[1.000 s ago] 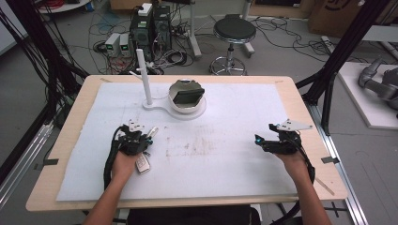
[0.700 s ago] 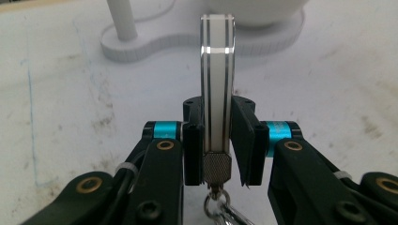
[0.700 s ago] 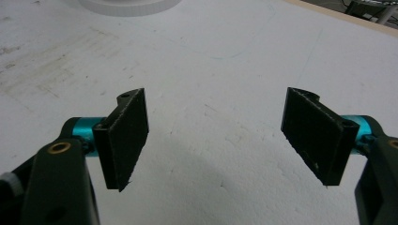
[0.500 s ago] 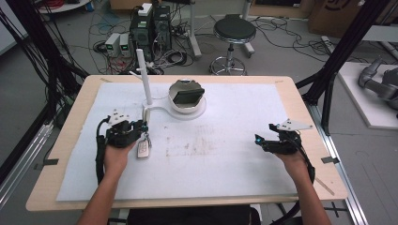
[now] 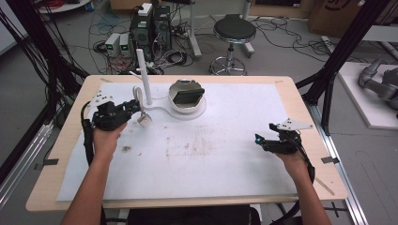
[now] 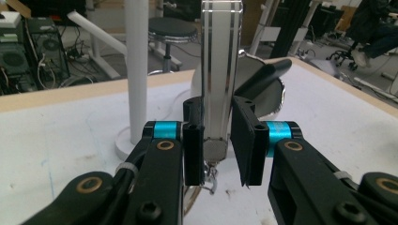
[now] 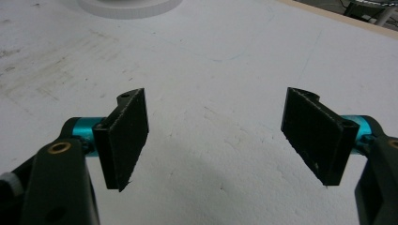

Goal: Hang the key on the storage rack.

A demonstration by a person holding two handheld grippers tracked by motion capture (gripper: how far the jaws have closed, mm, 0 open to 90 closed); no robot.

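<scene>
While a silver metal bar point(image 6: 220, 70) is clamped upright between its two black jaws, the left gripper point(image 5: 123, 111) is held above the left part of the tabletop point(image 5: 300, 101), near the far edge. A small ring point(image 6: 213, 176) is seen hanging from the bar's lower end in the left gripper view, and the bar point(image 5: 144, 119) is seen in the high view as a pale piece just beside the white stand point(image 5: 143, 70) with its upright post. A round white base with a dark tilted plate point(image 5: 187, 96) is set near the middle of the far edge. The right gripper point(image 5: 272, 140) is held low near the right edge, its jaws spread wide apart with nothing between them. A white sheet point(image 5: 211, 159) with brown smudges is spread over the tabletop. No brand, label or writing can be read anywhere.
</scene>
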